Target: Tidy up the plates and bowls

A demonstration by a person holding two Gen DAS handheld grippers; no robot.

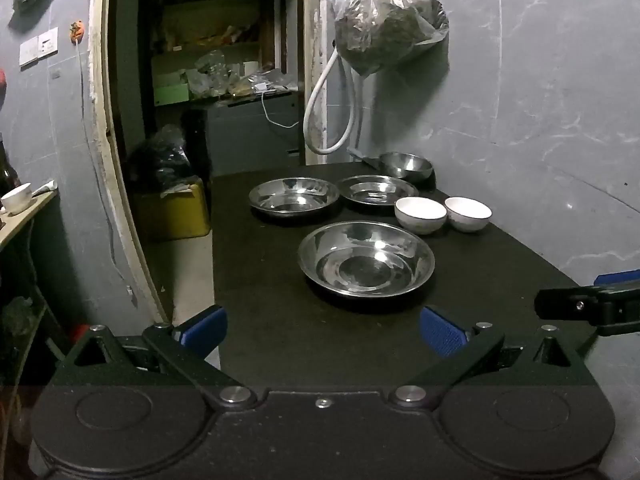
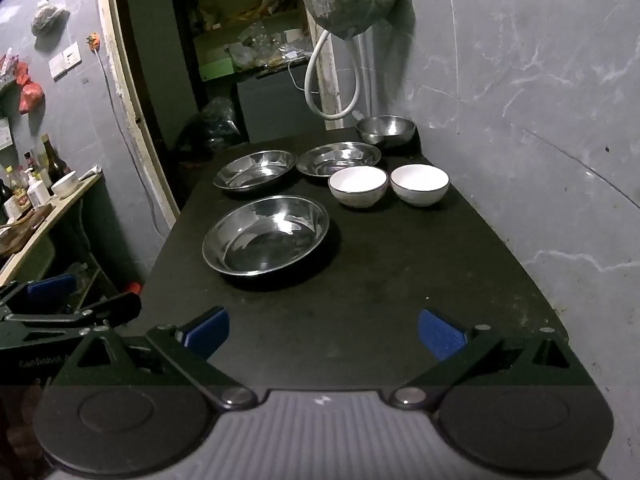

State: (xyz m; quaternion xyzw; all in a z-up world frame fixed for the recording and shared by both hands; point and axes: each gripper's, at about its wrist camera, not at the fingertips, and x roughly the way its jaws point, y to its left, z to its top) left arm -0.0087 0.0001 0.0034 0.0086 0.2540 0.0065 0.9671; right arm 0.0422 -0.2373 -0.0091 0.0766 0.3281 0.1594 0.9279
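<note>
Left gripper (image 1: 323,330): tilted down over near end of the dark table (image 1: 280,344); blue pads spread wide, nothing between them.
Right gripper (image 2: 323,330): same downward tilt, just beside the left; pads spread wide, empty.
Nearest steel plate (image 1: 366,259): ahead of both grippers, mid-table, apart from the rest.
Two far steel plates: left one (image 1: 294,197), right one (image 1: 378,190), side by side, rims close.
White bowls: one (image 1: 420,214) and another (image 1: 468,213), just beside each other, near the wall.
Steel bowl (image 1: 406,166): far corner of the table, behind the plates.
Cut off: each gripper shows only partly at the edge of the other's view; hands holding them unseen.
Hard to make out: contents of the hanging plastic bag (image 1: 386,20); shelves through the doorway (image 1: 216,64) dim and cluttered.
</note>
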